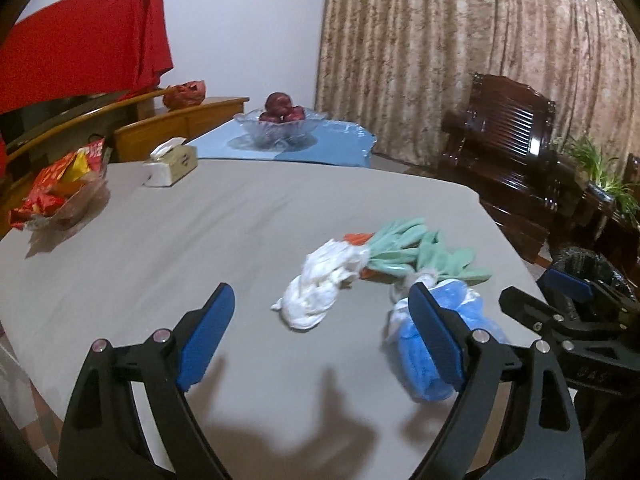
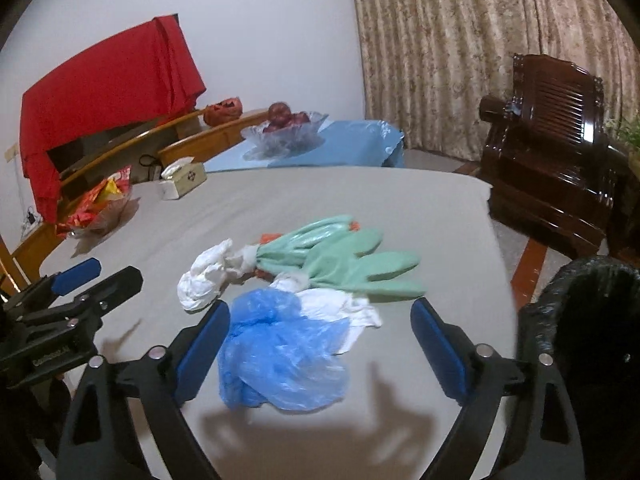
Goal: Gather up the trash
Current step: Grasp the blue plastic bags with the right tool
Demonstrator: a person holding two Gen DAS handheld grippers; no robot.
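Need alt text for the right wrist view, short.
The open right gripper hovers over a crumpled blue plastic bag on a grey table, with green gloves and white wads just beyond. The left gripper is at the left edge, a black-lined bin at the right.

Left wrist view: the blue bag (image 1: 472,312) is partly hidden behind a gripper finger (image 1: 434,330). The bin (image 1: 588,266) is mostly masked by the right gripper (image 1: 532,292). White wad (image 1: 320,292) blurred. Right wrist view: bin (image 2: 580,320) cut off at the right edge.
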